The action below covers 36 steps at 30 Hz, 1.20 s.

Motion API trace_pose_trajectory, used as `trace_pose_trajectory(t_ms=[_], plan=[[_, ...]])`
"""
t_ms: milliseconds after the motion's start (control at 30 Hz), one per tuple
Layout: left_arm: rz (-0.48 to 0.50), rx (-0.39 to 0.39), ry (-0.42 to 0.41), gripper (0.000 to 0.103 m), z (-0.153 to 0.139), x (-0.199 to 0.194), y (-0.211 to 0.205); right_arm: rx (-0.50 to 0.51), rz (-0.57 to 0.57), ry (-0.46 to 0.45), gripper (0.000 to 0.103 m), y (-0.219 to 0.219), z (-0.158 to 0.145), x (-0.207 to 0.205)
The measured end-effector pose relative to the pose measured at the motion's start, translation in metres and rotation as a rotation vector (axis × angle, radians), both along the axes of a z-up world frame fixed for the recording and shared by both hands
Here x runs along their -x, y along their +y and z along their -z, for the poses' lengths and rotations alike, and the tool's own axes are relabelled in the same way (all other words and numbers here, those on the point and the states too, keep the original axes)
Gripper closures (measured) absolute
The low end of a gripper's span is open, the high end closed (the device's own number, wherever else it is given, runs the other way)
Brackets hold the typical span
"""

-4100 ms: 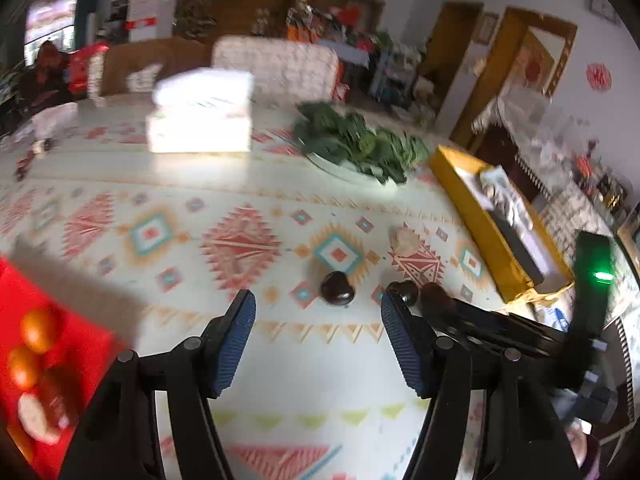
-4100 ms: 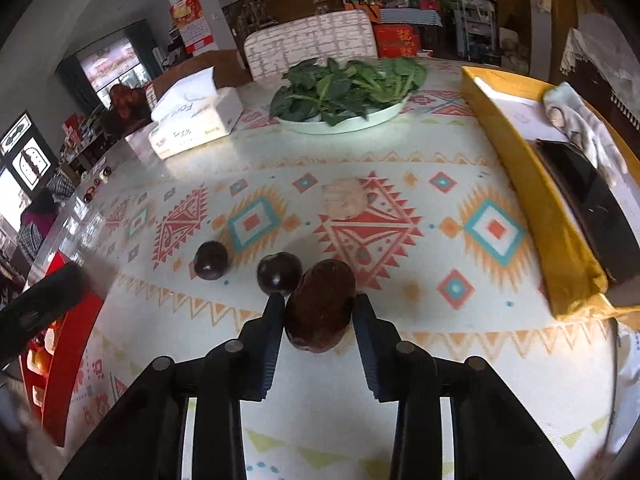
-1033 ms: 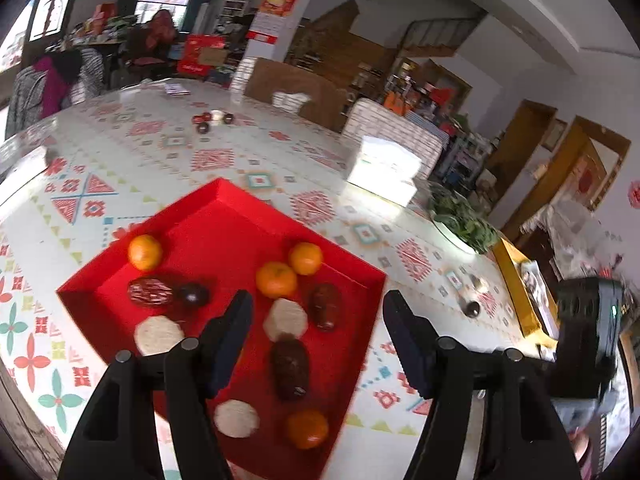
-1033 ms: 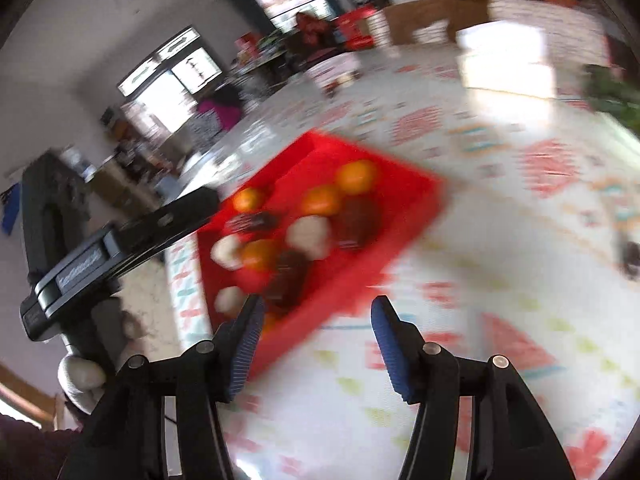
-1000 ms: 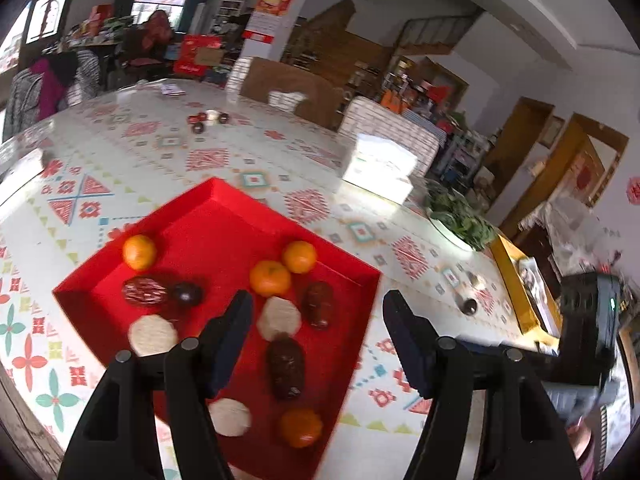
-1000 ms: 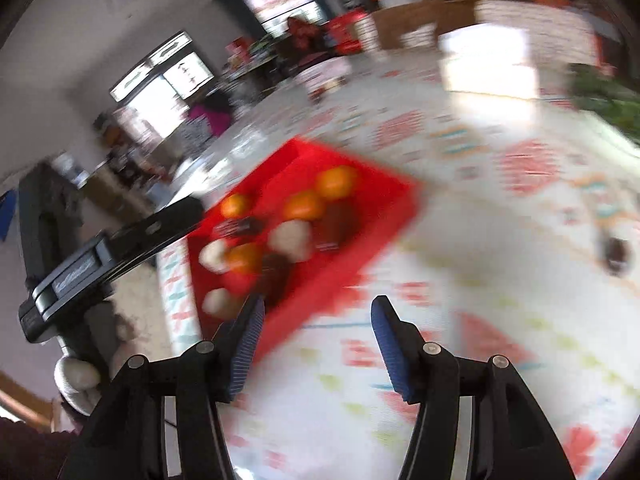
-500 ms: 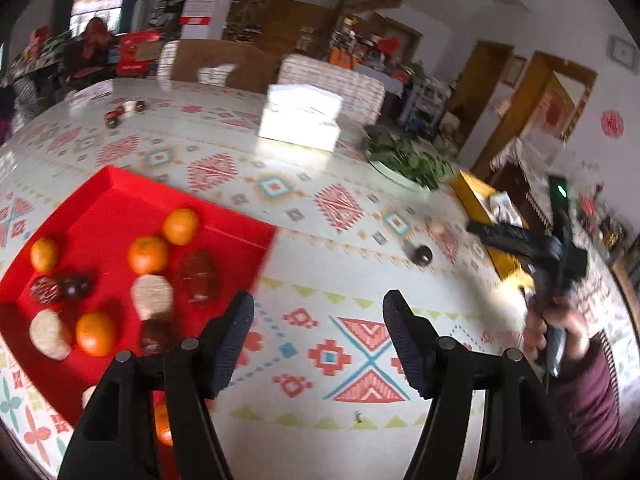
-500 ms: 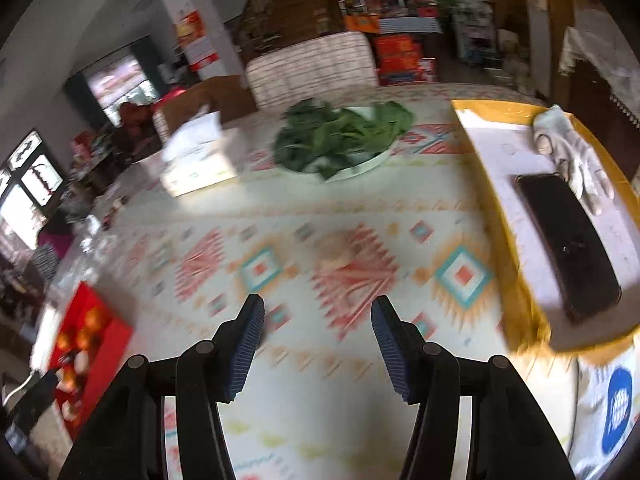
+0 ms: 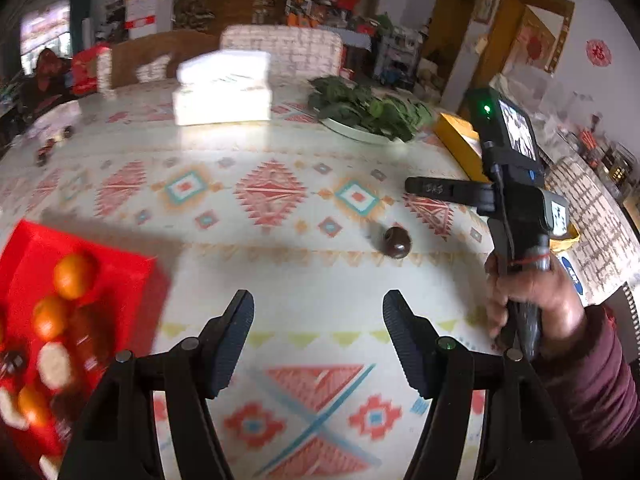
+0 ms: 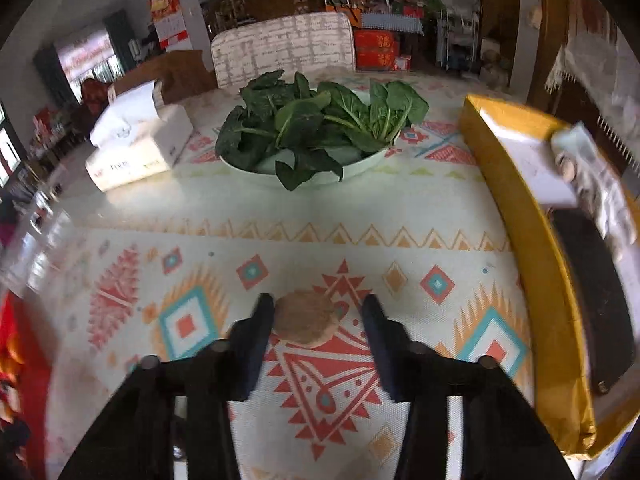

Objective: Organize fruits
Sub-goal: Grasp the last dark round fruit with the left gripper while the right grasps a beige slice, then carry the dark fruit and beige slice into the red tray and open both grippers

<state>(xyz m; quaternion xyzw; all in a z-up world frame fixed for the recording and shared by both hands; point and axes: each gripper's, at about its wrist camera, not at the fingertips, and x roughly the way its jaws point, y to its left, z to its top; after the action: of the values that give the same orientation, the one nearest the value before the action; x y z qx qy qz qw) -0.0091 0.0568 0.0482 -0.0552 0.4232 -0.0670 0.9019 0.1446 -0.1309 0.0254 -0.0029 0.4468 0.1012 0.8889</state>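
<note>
Patterned cloth (image 10: 320,208) in orange, teal and cream covers a big dining table in a cluttered living room, with a tissue box (image 10: 136,148) and a bowl of greens (image 10: 316,132) at the far side and a yellow box (image 10: 532,264) along the right edge.

At our left sits a red tray (image 9: 24,256), blurred, already holding several oranges (image 9: 74,274), pale round fruits and dark ones. So most of the sorting looks done.

Two fruits are left on the cloth. A dark round fruit (image 9: 397,242) lies well apart from the tray, near the middle. A pale tan round fruit (image 10: 306,322) lies further right.

Our right gripper (image 10: 318,320) is down at the table, spread wide, its fingers on either side of the tan fruit. The left finger looks to be touching it; the right finger stands clear. Nothing is gripped yet.

Our left gripper (image 9: 318,320) hovers above the cloth, spread wide and empty, the dark fruit ahead of it.

We judge both fruits must be carried to the tray.
</note>
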Motion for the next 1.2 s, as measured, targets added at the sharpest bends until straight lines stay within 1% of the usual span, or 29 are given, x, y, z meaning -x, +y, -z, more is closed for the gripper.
trace_pose_trajectory(t_ms=[67, 167, 267, 367, 400, 433, 500, 533, 567, 600, 633, 800, 900, 1000, 1033, 1100, 1133, 1200], plan=[[0.021, -0.011, 0.015, 0.037, 0.004, -0.011, -0.012, 0.035, -0.009, -0.007, 0.068, 0.004, 0.000, 0.003], [0.078, -0.045, 0.014, 0.037, 0.011, -0.026, -0.032, 0.023, -0.014, -0.002, 0.068, -0.001, 0.000, 0.010], [0.128, -0.067, 0.017, 0.037, 0.019, -0.042, -0.052, -0.011, -0.004, 0.000, 0.068, -0.017, -0.005, 0.022], [0.173, -0.085, 0.016, 0.038, 0.029, -0.058, -0.067, -0.068, -0.003, 0.001, 0.068, -0.035, -0.012, 0.037], [0.180, -0.089, 0.019, 0.040, 0.032, -0.062, -0.070, -0.086, -0.003, -0.001, 0.068, -0.038, -0.014, 0.041], [0.193, -0.096, 0.026, 0.048, 0.036, -0.068, -0.075, -0.107, -0.003, -0.003, 0.068, -0.042, -0.017, 0.045], [0.201, -0.133, 0.007, 0.056, 0.038, -0.070, -0.084, -0.148, -0.007, -0.014, 0.068, -0.049, -0.021, 0.051], [0.203, -0.159, 0.002, 0.067, 0.038, -0.070, -0.087, -0.162, -0.007, -0.019, 0.068, -0.050, -0.023, 0.051], [0.202, -0.180, 0.000, 0.080, 0.038, -0.071, -0.091, -0.175, -0.009, -0.025, 0.068, -0.052, -0.024, 0.052], [0.195, -0.192, -0.003, 0.080, 0.037, -0.071, -0.091, -0.181, -0.011, -0.025, 0.068, -0.051, -0.024, 0.051], [0.190, -0.180, 0.001, 0.080, 0.037, -0.072, -0.089, -0.185, -0.015, -0.024, 0.068, -0.050, -0.024, 0.050], [0.134, -0.112, -0.012, 0.081, 0.028, -0.062, -0.069, -0.183, -0.039, -0.015, 0.068, -0.044, -0.020, 0.050], [0.088, -0.060, -0.040, 0.081, 0.011, -0.041, -0.044, -0.200, -0.056, -0.022, 0.068, -0.041, -0.022, 0.053], [0.016, -0.003, -0.077, 0.081, -0.008, -0.013, -0.007, -0.238, -0.095, -0.024, 0.068, -0.034, -0.024, 0.059], [-0.026, 0.020, -0.093, 0.081, -0.015, 0.000, 0.013, -0.251, -0.110, -0.028, 0.068, -0.031, -0.025, 0.061], [-0.091, 0.045, -0.114, 0.081, -0.024, 0.018, 0.043, -0.291, -0.150, -0.027, 0.068, -0.021, -0.028, 0.068], [-0.142, 0.052, -0.129, 0.081, -0.028, 0.031, 0.065, -0.306, -0.162, -0.022, 0.068, -0.017, -0.029, 0.071], [-0.219, 0.052, -0.146, 0.081, -0.033, 0.049, 0.097, -0.350, -0.203, -0.007, 0.068, -0.002, -0.034, 0.080]])
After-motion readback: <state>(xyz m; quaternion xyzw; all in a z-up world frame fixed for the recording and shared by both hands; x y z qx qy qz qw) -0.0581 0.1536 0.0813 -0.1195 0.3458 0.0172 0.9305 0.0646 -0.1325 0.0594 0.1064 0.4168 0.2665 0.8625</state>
